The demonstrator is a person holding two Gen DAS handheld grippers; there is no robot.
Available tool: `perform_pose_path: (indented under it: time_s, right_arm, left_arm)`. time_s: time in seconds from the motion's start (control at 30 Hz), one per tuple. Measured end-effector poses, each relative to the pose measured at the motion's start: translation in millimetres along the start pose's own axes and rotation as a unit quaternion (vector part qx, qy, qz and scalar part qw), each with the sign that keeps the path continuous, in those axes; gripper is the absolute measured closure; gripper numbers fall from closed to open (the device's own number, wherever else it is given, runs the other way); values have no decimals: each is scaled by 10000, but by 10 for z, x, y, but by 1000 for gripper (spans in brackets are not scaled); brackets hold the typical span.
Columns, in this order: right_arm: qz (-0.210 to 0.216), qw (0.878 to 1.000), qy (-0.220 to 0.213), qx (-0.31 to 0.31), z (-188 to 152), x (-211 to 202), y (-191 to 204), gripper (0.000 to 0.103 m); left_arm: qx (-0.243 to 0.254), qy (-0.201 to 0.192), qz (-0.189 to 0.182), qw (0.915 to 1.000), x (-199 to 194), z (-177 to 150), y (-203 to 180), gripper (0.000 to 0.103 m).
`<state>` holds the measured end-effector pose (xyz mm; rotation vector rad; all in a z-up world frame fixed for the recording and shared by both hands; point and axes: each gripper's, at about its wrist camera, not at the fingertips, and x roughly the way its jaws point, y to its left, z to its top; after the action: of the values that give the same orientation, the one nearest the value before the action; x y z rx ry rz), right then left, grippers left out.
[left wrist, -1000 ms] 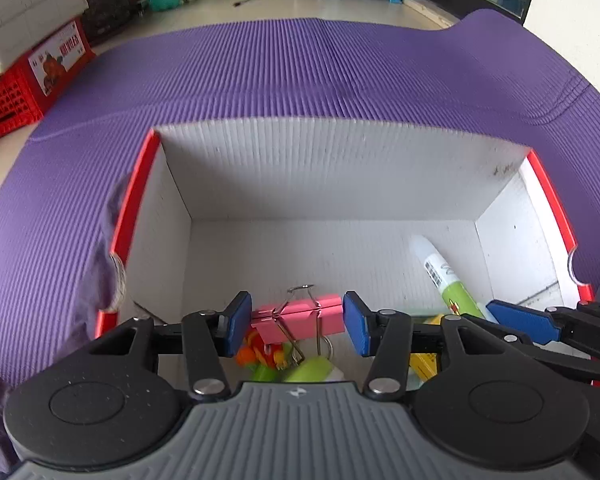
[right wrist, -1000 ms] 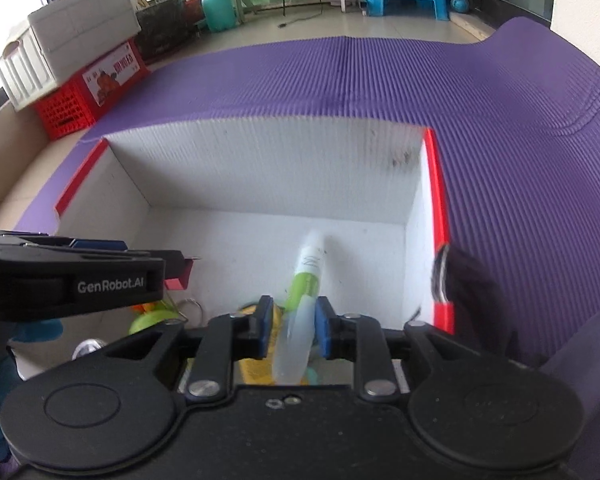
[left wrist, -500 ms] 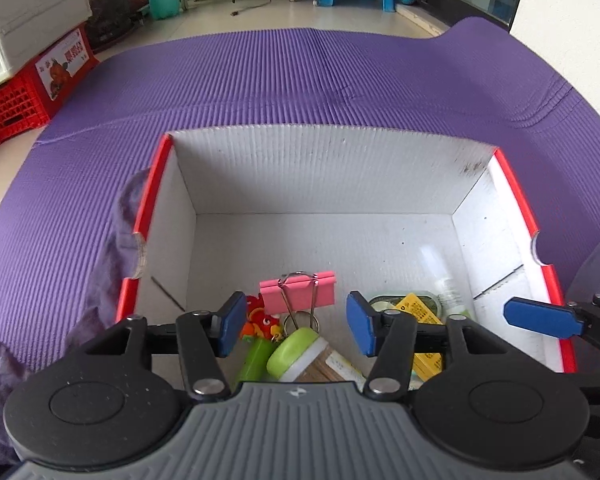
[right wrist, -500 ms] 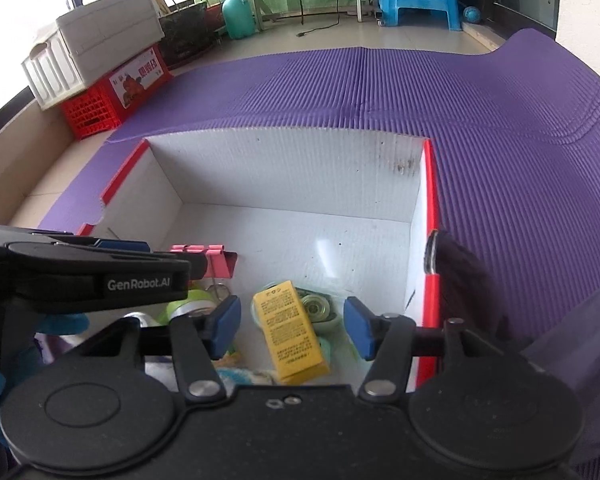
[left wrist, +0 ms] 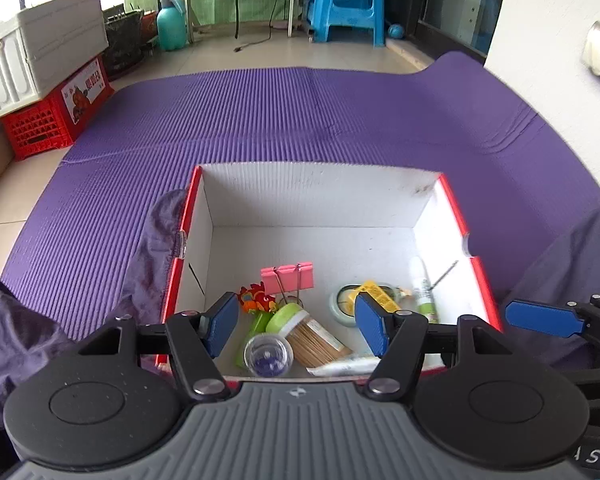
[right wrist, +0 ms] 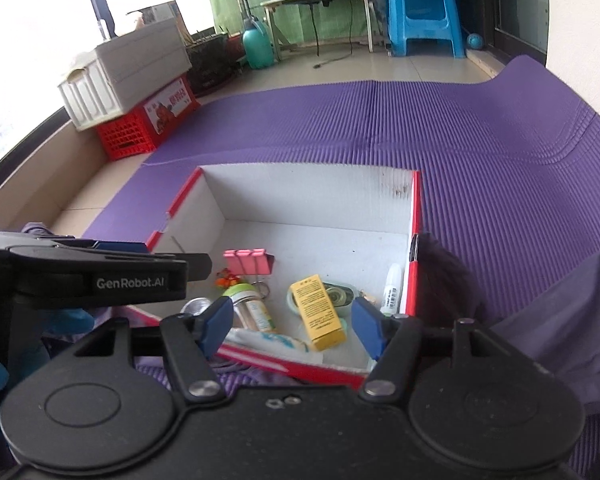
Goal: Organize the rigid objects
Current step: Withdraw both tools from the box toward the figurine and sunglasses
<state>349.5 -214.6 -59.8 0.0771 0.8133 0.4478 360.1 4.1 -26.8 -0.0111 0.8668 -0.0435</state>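
A white cardboard box (left wrist: 320,196) with red outer sides sits on the purple mat. In it lie a pink binder clip (left wrist: 287,277), a green-capped jar of toothpicks (left wrist: 308,336), a yellow carton (right wrist: 318,312), a tape roll (left wrist: 342,305), a glue stick (left wrist: 422,286), a small orange toy (left wrist: 256,300) and a clear round lid (left wrist: 269,355). My left gripper (left wrist: 296,327) hangs above the box's near end, jaws opening, with nothing held. Beside it my right gripper (right wrist: 294,327) hovers over the near right part, jaws also opening and holding nothing. The glue stick (right wrist: 392,288) lies against the right wall.
Dark purple cloth (left wrist: 156,256) drapes beside the box on the left and right. A red crate (left wrist: 56,120) with a white bin on top stands at the far left. A blue stool (left wrist: 346,0) and a teal sprayer bottle (left wrist: 172,26) stand beyond the mat.
Both grippers rose and drew back from inside the box. The left let go of the pink binder clip and the right let go of the glue stick; both now lie in the box.
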Motion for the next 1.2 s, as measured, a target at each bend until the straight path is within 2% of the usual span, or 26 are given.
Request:
perform_pose_path:
  time_s: [0.27,0.37,0.43,0.67,0.87,0.97,1.17,1.2]
  right_arm:
    - [107,9997,-158,-117,-149,-435,131,34]
    - [195,9995,-210,-131,-220,-588,158,27]
    - [257,9993,-236,-158,-277,-683,182,26]
    - [345,9991,-237,-98,-499,-911,195,16]
    - [433,9989,-190,26,-697,-1004,178,13]
    - [502,9985,-191,97,-810,-1034,171,12]
    - [457,9988,-171,30,-1027,-1069,186,5]
    - [437,9989,-159,26,-1067,-1066,178,4]
  left_arm:
    - [-39,-207,10,9998,-496,-140,-32,35]
    - [-42,-274,18,9996,-662,-245,-59,34]
    - [-51,-273,24,9996,-750,-323,-73,33]
    - [-76,-245,89,9996,-960,-613,-90,33]
    - [-126,-270,18,9996,-1101,-808,-98,33]
    - [-163,-277,26,9995,-1146,-899,-114,24]
    - [-210,-191,-30,9996,-1145,-1070,-138,21]
    - [-204,-153,-10,9997,-1126,-1105,-148,18]
